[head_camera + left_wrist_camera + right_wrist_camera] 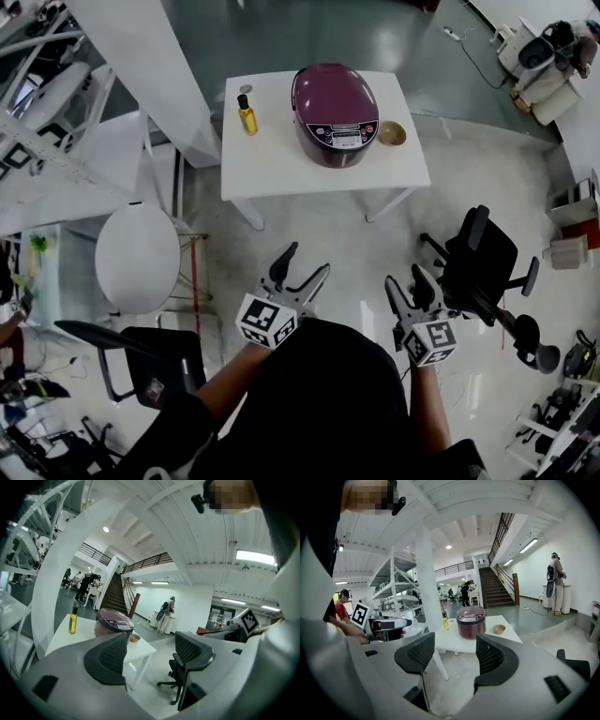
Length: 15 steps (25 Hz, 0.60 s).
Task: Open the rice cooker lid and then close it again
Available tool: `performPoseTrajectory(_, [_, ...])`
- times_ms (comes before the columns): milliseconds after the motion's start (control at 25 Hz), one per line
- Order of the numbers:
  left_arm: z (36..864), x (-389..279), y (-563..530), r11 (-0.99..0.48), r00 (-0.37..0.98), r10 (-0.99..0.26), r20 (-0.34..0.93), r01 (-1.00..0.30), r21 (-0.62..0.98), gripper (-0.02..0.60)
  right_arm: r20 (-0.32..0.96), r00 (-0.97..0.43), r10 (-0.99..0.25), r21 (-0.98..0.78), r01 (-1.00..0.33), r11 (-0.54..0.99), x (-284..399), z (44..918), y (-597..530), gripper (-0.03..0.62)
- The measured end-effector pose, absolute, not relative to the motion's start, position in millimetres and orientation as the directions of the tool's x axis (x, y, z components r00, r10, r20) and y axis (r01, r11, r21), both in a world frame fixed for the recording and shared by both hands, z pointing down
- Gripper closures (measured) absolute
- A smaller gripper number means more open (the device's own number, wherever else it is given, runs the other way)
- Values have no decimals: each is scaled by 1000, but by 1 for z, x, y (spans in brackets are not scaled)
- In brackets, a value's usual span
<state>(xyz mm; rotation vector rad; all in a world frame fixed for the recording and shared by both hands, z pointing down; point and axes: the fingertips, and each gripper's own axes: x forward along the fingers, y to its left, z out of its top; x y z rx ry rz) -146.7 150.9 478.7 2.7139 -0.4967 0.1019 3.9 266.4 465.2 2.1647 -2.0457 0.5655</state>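
Rice cooker point(336, 114) sits lid shut on the table point(272, 169), between a bottle point(247, 115) and a bowl point(392, 133). The lid looks rigid, glossy and probably slippery, so take the front latch, not the dome. Left gripper point(306, 260) and right gripper point(405, 277) are both spread and empty, well short of the table.

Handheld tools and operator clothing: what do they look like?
Left tool and right tool: grey bodies, two dark jaws with black mesh-textured pads, each carrying a white cube with black square markers. Operator wears a black top.
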Motion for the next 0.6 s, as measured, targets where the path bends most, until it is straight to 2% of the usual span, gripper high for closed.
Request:
performPoseTrajectory(360, [485,-133,129,-853,925,-345,158,-380,359,282,391,-10,-921,-195,-978,-73,17,485,245,350])
performPoseTrajectory(600, [493,-124,112,-827,901,-391,189,-435,357,282,364,-89,-927,-205,-979,13,31,485,202,349])
